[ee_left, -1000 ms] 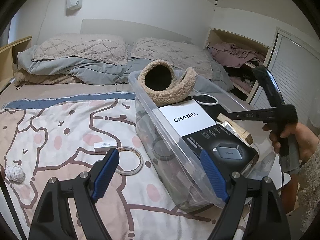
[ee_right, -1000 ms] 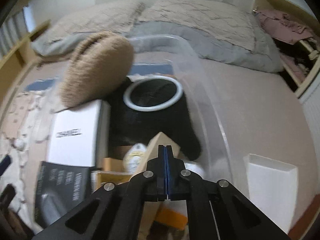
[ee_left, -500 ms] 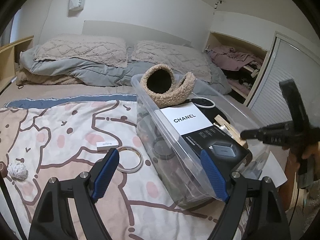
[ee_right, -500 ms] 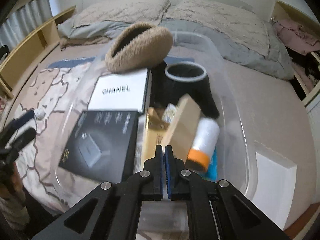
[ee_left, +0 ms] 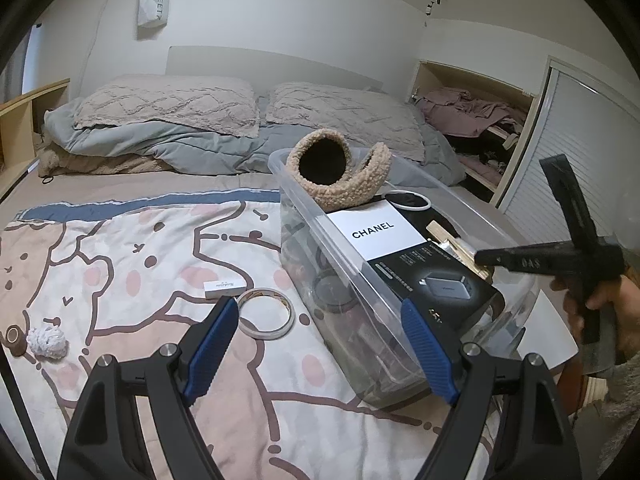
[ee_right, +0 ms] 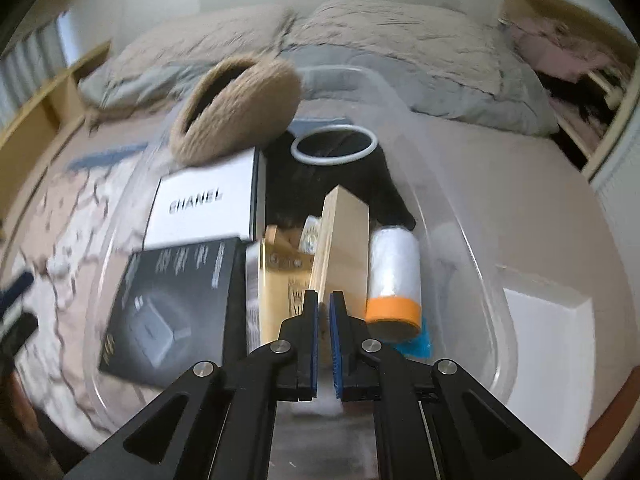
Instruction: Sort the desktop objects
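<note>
A clear plastic bin lies on the bed, filled with a fuzzy tan hat, a white Chanel box and a black box. My left gripper is open and empty, low over the cartoon blanket beside the bin. A tape ring, a small white box, a white crumpled ball and a brown tape roll lie on the blanket. My right gripper is shut and empty above the bin, over a tan box and a white roll with an orange end.
A hand holds the right gripper over the bin's near right end. A white box lies on the bed right of the bin. Pillows and a grey duvet lie at the bed's head. An open closet stands at the right.
The right gripper has pulled back up out of the bin, so more of its contents show; in the left view it slid toward the right edge. Both jaws stand as before.
</note>
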Demonstrator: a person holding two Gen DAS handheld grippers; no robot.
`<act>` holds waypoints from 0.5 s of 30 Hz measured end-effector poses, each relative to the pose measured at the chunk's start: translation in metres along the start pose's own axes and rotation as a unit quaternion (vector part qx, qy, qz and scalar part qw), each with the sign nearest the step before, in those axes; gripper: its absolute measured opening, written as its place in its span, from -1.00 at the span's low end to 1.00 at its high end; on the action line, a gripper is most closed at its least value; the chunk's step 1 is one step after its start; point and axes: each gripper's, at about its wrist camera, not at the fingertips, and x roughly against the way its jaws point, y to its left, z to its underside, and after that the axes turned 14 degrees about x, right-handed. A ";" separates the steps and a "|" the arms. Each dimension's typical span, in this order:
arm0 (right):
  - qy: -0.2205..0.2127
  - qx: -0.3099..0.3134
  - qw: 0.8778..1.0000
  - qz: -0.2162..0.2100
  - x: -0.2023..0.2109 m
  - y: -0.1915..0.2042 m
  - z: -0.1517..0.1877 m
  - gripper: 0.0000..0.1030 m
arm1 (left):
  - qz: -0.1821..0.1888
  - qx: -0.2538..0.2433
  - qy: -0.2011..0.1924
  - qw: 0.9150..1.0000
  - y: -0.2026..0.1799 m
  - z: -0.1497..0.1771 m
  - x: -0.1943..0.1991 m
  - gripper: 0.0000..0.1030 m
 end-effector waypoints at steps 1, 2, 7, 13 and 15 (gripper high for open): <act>-0.009 -0.011 1.000 -0.006 0.002 0.000 0.000 -0.86 | -0.001 -0.002 -0.001 1.000 0.001 0.000 0.002 0.63; -0.014 -0.013 1.000 -0.008 0.005 0.000 0.000 -0.86 | -0.003 -0.006 -0.003 1.000 0.002 0.000 0.004 0.63; -0.015 -0.003 1.000 0.002 0.024 0.006 0.003 -0.86 | -0.009 -0.010 -0.006 1.000 0.009 0.000 0.010 0.63; 0.053 0.023 0.998 0.028 0.023 0.012 0.022 -0.86 | -0.001 -0.007 -0.008 1.000 0.013 0.000 0.016 0.63; 0.073 0.034 0.996 0.042 0.016 0.014 0.024 -0.86 | 0.003 -0.007 -0.008 1.000 0.013 0.000 0.017 0.63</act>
